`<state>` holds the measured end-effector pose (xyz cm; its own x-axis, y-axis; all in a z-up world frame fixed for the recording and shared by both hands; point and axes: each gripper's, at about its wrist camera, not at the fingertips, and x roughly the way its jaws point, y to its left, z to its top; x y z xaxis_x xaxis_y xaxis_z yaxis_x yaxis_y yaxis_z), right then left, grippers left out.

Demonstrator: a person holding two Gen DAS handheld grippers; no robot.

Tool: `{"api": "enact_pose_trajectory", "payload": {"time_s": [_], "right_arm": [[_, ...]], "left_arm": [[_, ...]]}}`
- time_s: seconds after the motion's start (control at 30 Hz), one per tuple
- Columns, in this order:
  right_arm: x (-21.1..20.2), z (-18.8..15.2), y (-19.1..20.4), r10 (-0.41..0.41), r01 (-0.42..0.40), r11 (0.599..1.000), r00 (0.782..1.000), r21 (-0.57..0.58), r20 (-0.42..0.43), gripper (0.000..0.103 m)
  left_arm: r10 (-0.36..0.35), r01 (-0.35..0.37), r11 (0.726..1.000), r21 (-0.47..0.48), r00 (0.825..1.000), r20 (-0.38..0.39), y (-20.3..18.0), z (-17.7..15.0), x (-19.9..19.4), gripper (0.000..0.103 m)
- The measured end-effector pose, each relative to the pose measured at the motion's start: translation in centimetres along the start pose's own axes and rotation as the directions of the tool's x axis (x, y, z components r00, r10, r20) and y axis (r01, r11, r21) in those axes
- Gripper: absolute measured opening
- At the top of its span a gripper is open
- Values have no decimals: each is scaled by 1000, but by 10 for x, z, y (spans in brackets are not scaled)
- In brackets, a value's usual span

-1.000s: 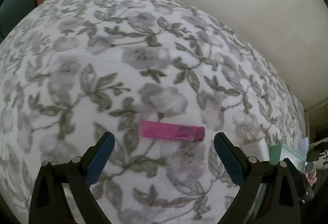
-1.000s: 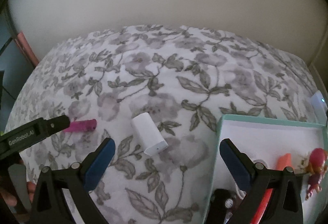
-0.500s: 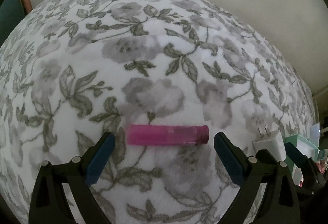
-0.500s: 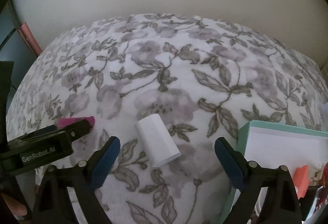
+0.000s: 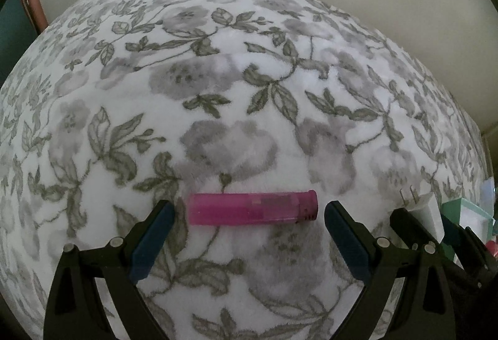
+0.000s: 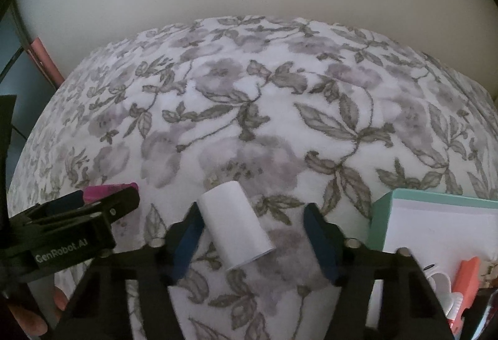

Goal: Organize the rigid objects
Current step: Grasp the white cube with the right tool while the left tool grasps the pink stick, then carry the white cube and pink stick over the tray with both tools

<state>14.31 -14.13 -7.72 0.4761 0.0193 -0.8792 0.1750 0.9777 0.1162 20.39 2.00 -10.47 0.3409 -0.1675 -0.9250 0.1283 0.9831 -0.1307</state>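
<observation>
A pink lighter [image 5: 252, 209] lies crosswise on the floral blanket. My left gripper [image 5: 249, 211] is open, with one fingertip just beyond each end of the lighter and neither touching it. A white plug charger [image 6: 235, 221] lies between the blue pads of my right gripper [image 6: 252, 215]. Its jaws are closing: the left pad [image 6: 190, 231] is at the charger's edge, and a gap shows at the right pad. In the left wrist view the charger [image 5: 428, 207] shows its prongs. The right wrist view catches the lighter [image 6: 105, 190] behind a finger of the left gripper [image 6: 102, 209].
The floral blanket [image 6: 280, 128] covers a soft, rounded surface that ends at a pale wall. A teal box [image 6: 381, 215] with a white inside stands at the right, holding an orange item [image 6: 467, 274] and other small things. A person's fingers [image 6: 59, 299] show at the lower left.
Both grippers have sunk closer to the blanket. The lighter now lies between the left fingertips. The right jaws have narrowed around the white charger.
</observation>
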Motion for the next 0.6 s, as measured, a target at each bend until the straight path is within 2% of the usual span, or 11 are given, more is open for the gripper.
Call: {"api": "enact_pose_trajectory", "payload": {"time_s": [0.07, 0.13, 0.2, 0.6], "right_arm": [[-1, 0, 2, 3, -3, 1000, 1000, -8, 2, 49], [-2, 0, 4, 5, -5, 1000, 1000, -14, 2, 39], [-1, -1, 5, 5, -5, 1000, 1000, -23, -5, 36], [-3, -5, 5, 1, -2, 1000, 1000, -22, -18, 34]], "left_arm": [[4, -4, 1000, 10, 1000, 5, 0, -1, -2, 82], [-7, 7, 1000, 10, 1000, 4, 1, -1, -4, 82], [-12, 12, 1000, 9, 1000, 5, 2, -1, -4, 81], [-33, 33, 999, -27, 999, -3, 13, -6, -14, 81]]}}
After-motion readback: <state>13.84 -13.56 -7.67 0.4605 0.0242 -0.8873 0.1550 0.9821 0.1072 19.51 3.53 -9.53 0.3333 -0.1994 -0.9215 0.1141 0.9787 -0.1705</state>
